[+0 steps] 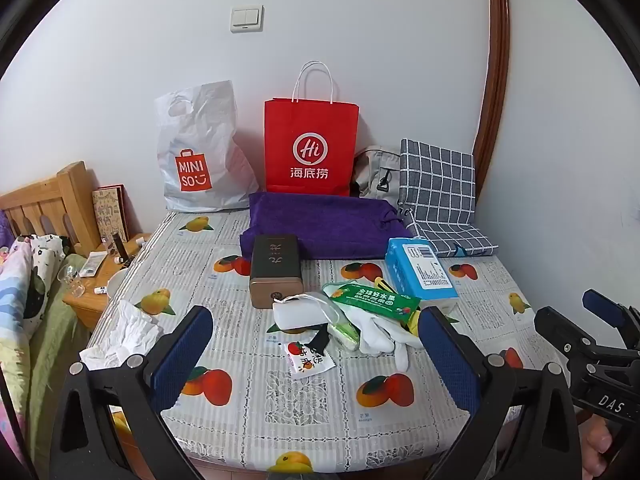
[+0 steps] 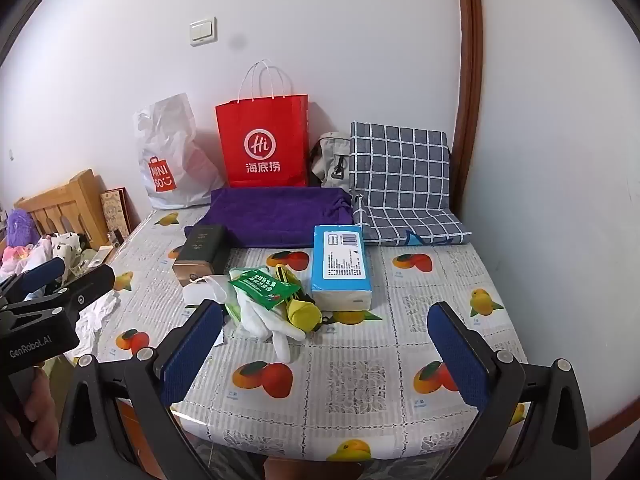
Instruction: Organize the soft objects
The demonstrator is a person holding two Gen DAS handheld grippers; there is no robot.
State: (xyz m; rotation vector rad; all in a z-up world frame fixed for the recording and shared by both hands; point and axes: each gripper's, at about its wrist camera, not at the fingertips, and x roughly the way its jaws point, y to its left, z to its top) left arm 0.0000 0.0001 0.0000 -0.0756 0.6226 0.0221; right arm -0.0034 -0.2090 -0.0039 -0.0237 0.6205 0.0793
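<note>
A folded purple towel [image 1: 316, 226] [image 2: 276, 216] lies at the back of the table, beside a grey checked cushion [image 1: 438, 200] [image 2: 400, 184]. White gloves [image 1: 378, 334] [image 2: 260, 320] sit in the middle clutter under a green packet [image 1: 376, 300] [image 2: 264, 286]. A crumpled white tissue [image 1: 124, 336] [image 2: 94, 316] lies at the left edge. A blue tissue pack [image 1: 422, 270] [image 2: 340, 266] stands right of the clutter. My left gripper [image 1: 320, 360] hangs open over the near table, empty. My right gripper [image 2: 326, 354] is open and empty too.
A red paper bag [image 1: 312, 146] [image 2: 264, 144], a white plastic bag [image 1: 200, 152] [image 2: 168, 156] and a grey bag [image 1: 376, 172] lean on the back wall. A dark tin box [image 1: 276, 270] [image 2: 202, 252], a white block [image 1: 298, 314] and a yellow item [image 2: 304, 312] sit mid-table. A bed and a bedside stand [image 1: 96, 280] are left.
</note>
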